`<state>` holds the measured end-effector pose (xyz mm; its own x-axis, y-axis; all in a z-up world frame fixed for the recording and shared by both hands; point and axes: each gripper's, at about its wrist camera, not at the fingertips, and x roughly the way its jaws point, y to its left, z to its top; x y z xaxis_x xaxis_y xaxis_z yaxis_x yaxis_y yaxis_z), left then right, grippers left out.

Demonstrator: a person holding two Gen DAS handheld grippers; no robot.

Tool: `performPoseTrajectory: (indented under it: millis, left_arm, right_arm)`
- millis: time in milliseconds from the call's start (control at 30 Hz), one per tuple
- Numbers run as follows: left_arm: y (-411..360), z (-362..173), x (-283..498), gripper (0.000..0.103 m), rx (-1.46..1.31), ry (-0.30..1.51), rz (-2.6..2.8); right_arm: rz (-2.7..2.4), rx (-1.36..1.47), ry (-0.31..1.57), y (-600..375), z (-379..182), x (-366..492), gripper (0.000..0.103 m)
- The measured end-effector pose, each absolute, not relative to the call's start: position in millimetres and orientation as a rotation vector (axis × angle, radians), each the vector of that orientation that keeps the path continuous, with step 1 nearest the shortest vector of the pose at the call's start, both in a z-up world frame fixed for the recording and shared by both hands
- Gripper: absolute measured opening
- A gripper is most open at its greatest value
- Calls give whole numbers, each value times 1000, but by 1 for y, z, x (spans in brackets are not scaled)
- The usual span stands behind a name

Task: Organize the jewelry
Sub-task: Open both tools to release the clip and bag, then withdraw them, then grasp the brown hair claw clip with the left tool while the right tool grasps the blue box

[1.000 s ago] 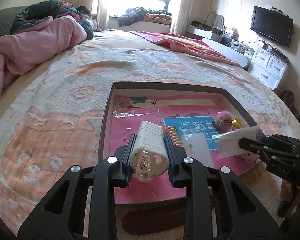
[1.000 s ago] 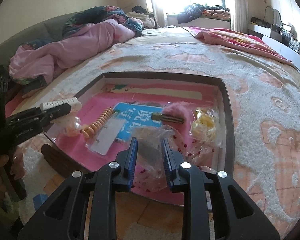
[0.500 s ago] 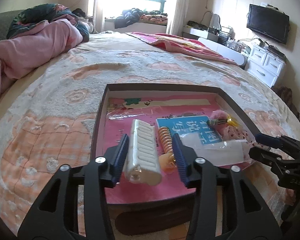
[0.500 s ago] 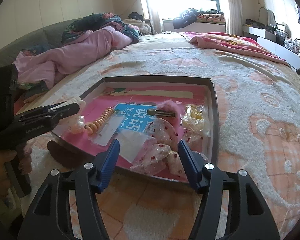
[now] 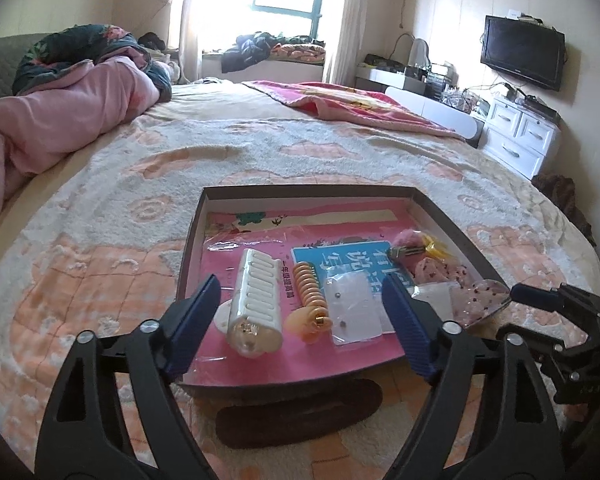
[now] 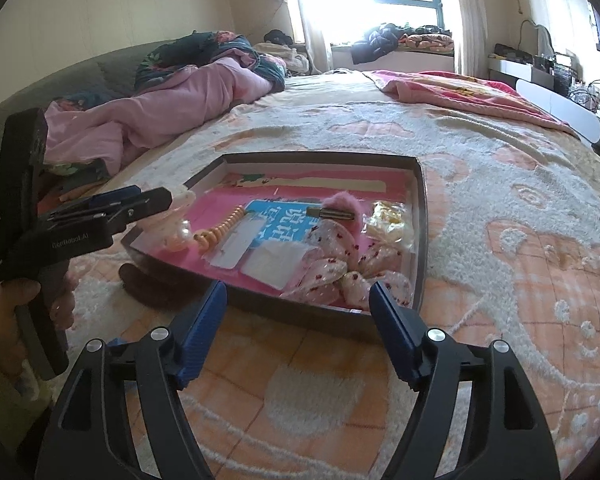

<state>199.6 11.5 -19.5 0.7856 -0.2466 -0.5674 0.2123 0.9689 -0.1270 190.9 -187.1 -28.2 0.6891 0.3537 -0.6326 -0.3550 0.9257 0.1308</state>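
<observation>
- The left gripper had just been opening; its jaws stood released around the white hair clip, which lay in the tray.
- The right gripper had just been opening too, empty, before the dotted bow.
- Risk: the loose pouches could slide if a jaw caught the tray rim.

The bedspread is rough, tufted cloth. The tray has matt dark walls. The white hair clip looks like glossy plastic; the small bag is clear, shiny film.
</observation>
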Motion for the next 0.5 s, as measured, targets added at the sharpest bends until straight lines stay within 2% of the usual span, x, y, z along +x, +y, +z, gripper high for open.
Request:
performPoseTrajectory:
  millis: [500]
  left_arm:
    - [31, -10, 171, 91, -79, 593, -179]
  right_arm:
    - [519, -50, 711, -160, -28, 159, 73]
